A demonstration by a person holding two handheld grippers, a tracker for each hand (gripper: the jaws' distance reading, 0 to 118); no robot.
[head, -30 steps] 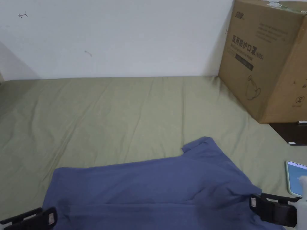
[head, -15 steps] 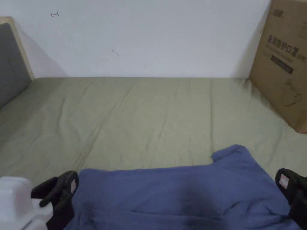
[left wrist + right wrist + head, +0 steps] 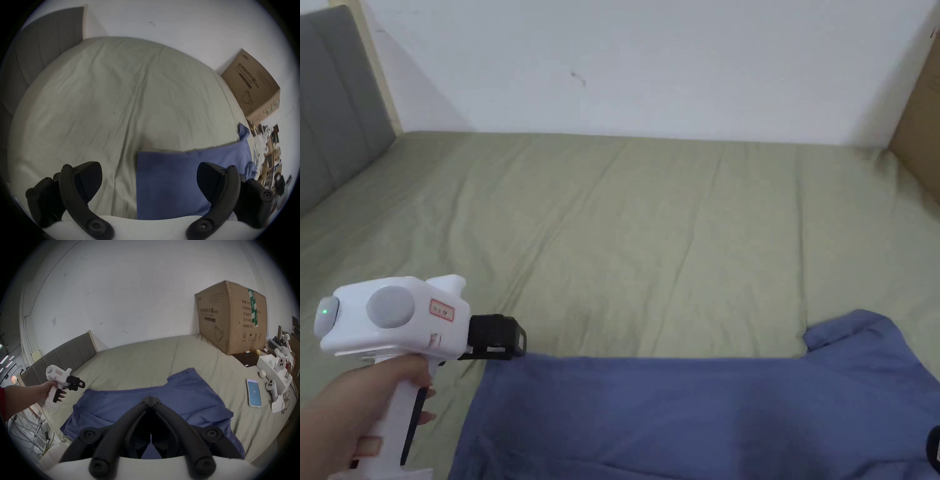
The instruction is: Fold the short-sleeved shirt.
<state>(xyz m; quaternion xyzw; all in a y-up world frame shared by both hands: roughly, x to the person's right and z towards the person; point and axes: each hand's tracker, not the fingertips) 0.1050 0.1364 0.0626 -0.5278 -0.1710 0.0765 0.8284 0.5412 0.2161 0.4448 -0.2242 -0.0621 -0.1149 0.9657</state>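
Observation:
A blue short-sleeved shirt [image 3: 706, 412] lies spread on the green bed sheet [image 3: 650, 237], one sleeve [image 3: 850, 328] pointing toward the wall. A hand holds my left gripper [image 3: 509, 340] in the air just over the shirt's far left corner. Its jaws stand wide apart in the left gripper view [image 3: 149, 168], with the shirt [image 3: 170, 178] below them and nothing between. My right gripper [image 3: 150, 400] hovers above the near side of the shirt [image 3: 113, 399], jaws pressed together with no cloth between them. The right gripper view also catches the left gripper [image 3: 78, 384].
A large cardboard box [image 3: 230, 318] stands at the bed's far right corner. A phone [image 3: 254, 392], white controllers [image 3: 272, 389] and a white box [image 3: 267, 368] lie on the right side. A grey headboard [image 3: 331, 94] closes off the left.
The head camera has swung left. My left gripper has risen from the shirt's near left corner to above its far left corner. The right gripper has slipped to the picture's lower right edge.

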